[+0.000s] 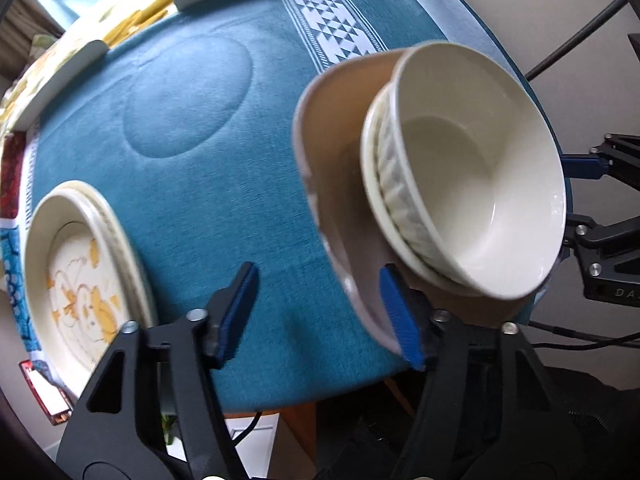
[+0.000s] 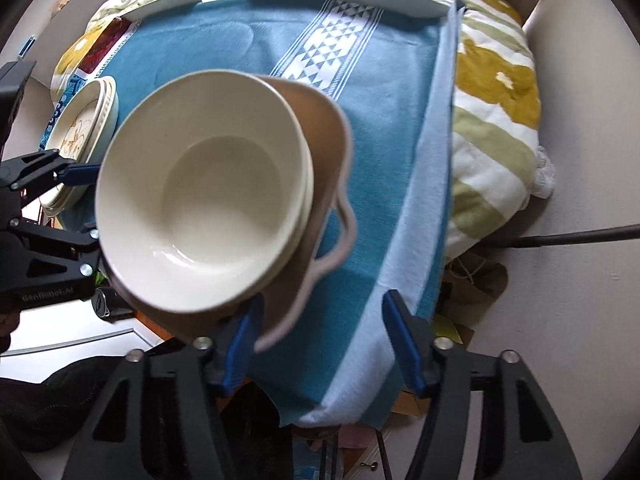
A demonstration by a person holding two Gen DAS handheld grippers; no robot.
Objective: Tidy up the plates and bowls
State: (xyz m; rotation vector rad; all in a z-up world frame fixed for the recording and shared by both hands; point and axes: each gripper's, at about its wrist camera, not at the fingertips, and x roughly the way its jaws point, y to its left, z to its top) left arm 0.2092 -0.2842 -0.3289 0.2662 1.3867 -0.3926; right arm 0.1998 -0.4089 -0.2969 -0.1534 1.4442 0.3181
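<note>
Standing over the teal table mat [image 1: 208,168], both grippers point down at one stack: a cream bowl [image 1: 480,176] nested in a ribbed bowl [image 1: 394,200], sitting in a tan handled dish [image 1: 340,168] near the mat's front edge.

The left gripper [image 1: 320,312] has one blue pad touching the dish's near rim, the other pad well apart over bare mat, so its jaws stand partly open with nothing pinched. The right gripper [image 2: 326,340] mirrors it on the opposite side: one pad sits against the dish's rim beside the looped handle [image 2: 340,236], the other hangs out over the mat's pale border. Neither tool grips the dish yet.

A second pile of plates, the top one painted with yellow flowers [image 1: 80,280], waits at the mat's far left, apart from the bowls.

To my eye the step in hand is a two-sided pinch on the dish rim so that the whole stack can be lifted. Doing it well likely means closing both sides at the same time, seating each pad fully over the rim, not on its lip. The lift should stay level, because the bowls ride loose and could slide or tip if one side rises first.
</note>
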